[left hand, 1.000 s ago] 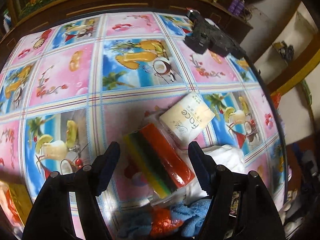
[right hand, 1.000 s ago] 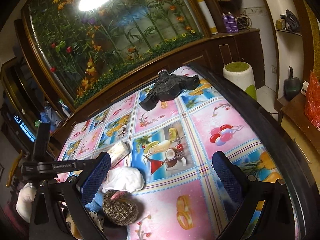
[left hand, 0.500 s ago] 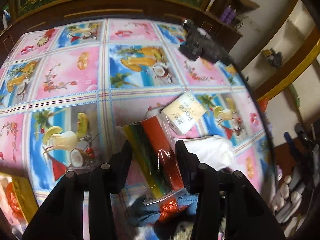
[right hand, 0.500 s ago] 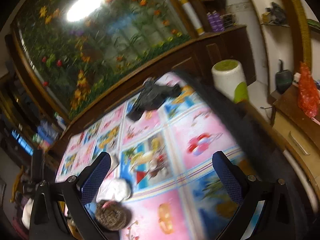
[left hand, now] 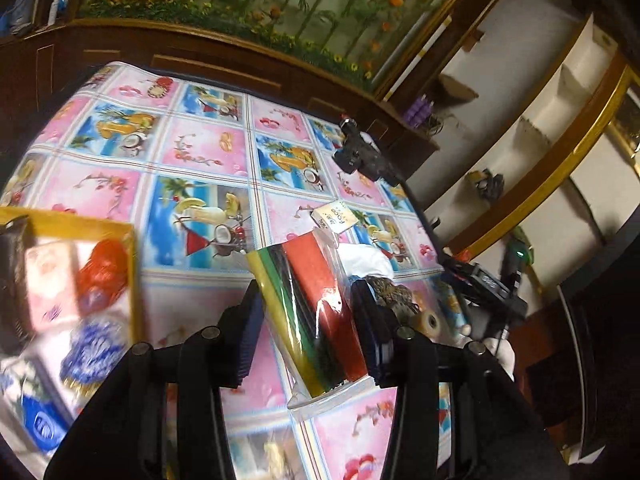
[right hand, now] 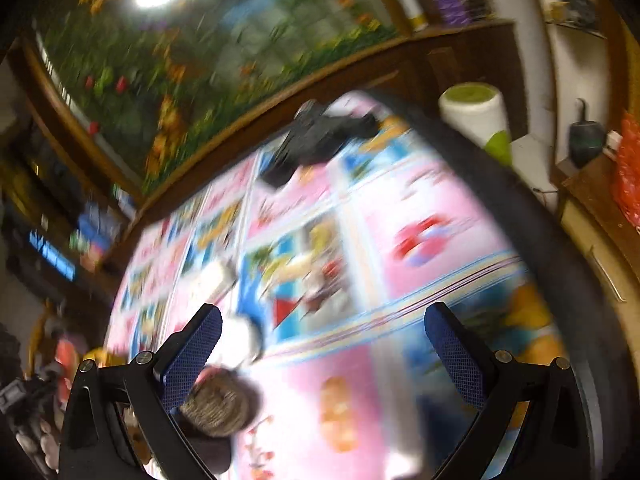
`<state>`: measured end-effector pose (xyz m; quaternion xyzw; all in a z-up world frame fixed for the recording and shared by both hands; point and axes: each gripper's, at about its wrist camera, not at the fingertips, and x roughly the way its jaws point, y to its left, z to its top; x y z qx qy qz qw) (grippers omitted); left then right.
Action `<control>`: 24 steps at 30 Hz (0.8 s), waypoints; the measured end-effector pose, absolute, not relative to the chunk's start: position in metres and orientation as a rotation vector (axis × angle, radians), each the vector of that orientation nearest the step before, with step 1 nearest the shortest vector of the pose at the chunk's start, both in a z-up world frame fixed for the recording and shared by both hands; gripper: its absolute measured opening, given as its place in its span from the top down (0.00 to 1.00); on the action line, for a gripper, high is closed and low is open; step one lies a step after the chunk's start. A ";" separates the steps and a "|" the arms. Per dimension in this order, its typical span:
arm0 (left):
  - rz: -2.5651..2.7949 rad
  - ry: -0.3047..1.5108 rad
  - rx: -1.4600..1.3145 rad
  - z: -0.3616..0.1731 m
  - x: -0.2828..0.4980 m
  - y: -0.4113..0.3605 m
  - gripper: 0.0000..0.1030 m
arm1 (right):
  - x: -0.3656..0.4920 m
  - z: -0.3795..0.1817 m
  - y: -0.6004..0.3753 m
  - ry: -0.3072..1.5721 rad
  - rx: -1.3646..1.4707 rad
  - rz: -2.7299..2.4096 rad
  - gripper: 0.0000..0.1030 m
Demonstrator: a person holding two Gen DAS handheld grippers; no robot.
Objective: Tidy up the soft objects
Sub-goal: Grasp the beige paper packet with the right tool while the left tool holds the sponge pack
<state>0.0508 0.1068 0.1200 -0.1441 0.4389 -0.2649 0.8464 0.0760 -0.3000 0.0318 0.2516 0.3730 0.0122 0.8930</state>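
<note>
Above table | left tool clamps plastic-wrapped striped sponge pack | right tool wide, empty

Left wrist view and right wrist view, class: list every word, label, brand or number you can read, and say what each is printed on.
"Face", upside down: on the cream tissue pack lying on the tablecloth; the smaller print beside it is too small to read.
Blue label in the yellow box: too blurred to read.
Sponge pack in the left gripper: no print legible.
Right wrist view: motion blur, nothing readable.
</note>
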 end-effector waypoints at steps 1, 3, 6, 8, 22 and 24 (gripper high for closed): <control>-0.562 0.909 -0.307 0.123 0.042 0.115 0.60 | 0.084 0.036 -0.288 0.807 0.499 0.060 0.01; -0.559 0.874 -0.297 0.129 0.024 0.127 0.60 | 0.110 0.045 -0.265 0.897 0.456 0.127 0.01; -0.538 0.834 -0.287 0.132 0.004 0.148 0.60 | 0.161 0.050 -0.244 1.070 0.507 0.198 0.01; -0.503 0.807 -0.285 0.132 -0.008 0.166 0.60 | 0.197 0.048 -0.235 1.164 0.536 0.169 0.01; -0.233 0.770 -0.371 0.094 -0.049 0.300 0.60 | 0.321 0.015 -0.170 1.397 0.452 -0.195 0.14; -0.194 0.765 -0.360 0.091 -0.053 0.308 0.60 | 0.323 0.019 -0.161 1.374 0.370 -0.220 0.44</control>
